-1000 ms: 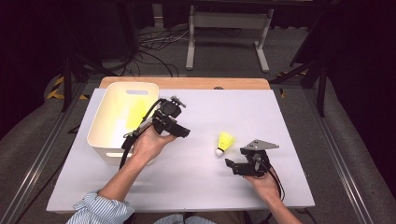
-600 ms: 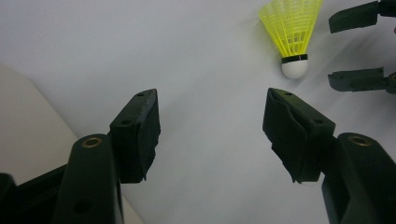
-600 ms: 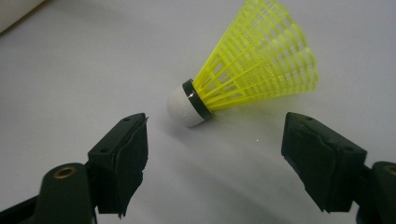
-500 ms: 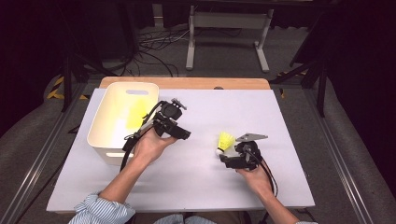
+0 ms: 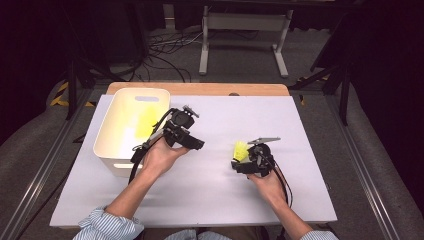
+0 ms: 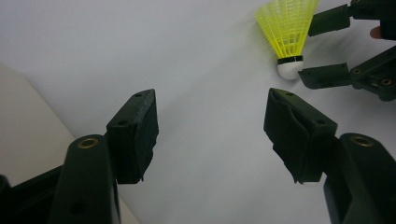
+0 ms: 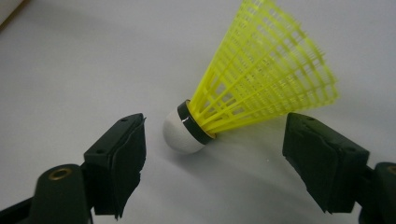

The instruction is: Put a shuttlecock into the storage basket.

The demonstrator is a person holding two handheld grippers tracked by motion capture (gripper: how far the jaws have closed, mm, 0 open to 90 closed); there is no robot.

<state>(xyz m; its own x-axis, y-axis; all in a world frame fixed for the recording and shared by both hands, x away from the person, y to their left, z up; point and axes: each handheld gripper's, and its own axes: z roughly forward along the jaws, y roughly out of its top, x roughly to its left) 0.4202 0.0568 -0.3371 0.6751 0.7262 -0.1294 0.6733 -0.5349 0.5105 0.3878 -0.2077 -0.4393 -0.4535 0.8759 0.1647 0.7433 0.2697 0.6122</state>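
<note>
A yellow shuttlecock (image 5: 241, 149) with a white cork lies on its side on the white table (image 5: 210, 200). My right gripper (image 5: 237, 160) is open, one jaw on each side of the shuttlecock (image 7: 252, 84), cork toward the left jaw, and neither pad touches it. Its jaws have just opened slightly wider. My left gripper (image 5: 194, 144) is held open above the table, beside the white bin (image 5: 114, 164), with nothing between its jaws. In the left gripper view (image 6: 212, 116) the shuttlecock (image 6: 287, 32) and the right gripper (image 6: 322, 46) show at the upper right.
The white bin stands at the table's left and holds something yellow (image 5: 145, 122), too blurred to name. A wooden edge (image 5: 200, 88) runs along the table's far side. Dark floor, cables and a metal stand (image 5: 245, 30) lie beyond it.
My right gripper has slid left and slightly away from me until its jaws flank the shuttlecock. The left hand has stayed where it was.
</note>
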